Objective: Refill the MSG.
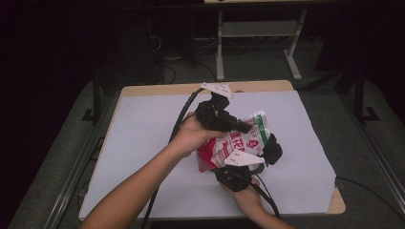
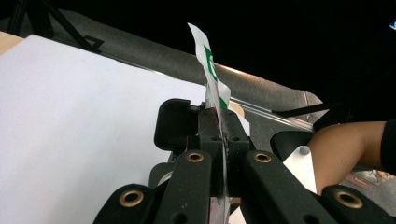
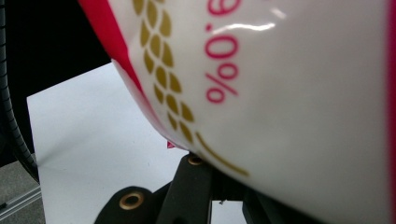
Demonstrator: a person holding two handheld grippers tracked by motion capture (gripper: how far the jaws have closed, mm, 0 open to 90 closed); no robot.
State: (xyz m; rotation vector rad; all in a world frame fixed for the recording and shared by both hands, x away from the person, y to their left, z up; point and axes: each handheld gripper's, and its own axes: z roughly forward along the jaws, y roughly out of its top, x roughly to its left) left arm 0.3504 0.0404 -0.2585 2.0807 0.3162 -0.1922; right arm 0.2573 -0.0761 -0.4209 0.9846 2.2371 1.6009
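A white snack bag with red print and a green-marked top seal is held in the air over the table's middle. My left gripper reaches in from the left and is shut on it. In the left gripper view the jaws pinch the bag's thin edge, which stands up between them. My right gripper sits under the bag near the front edge. Its jaws are closed on the bag's lower part, and the bag's bulging face hides the tips.
A white sheet covers the wooden table, which has open room left and right of the hands. Black cables trail from both grippers. Dark floor and a desk frame lie beyond the far edge.
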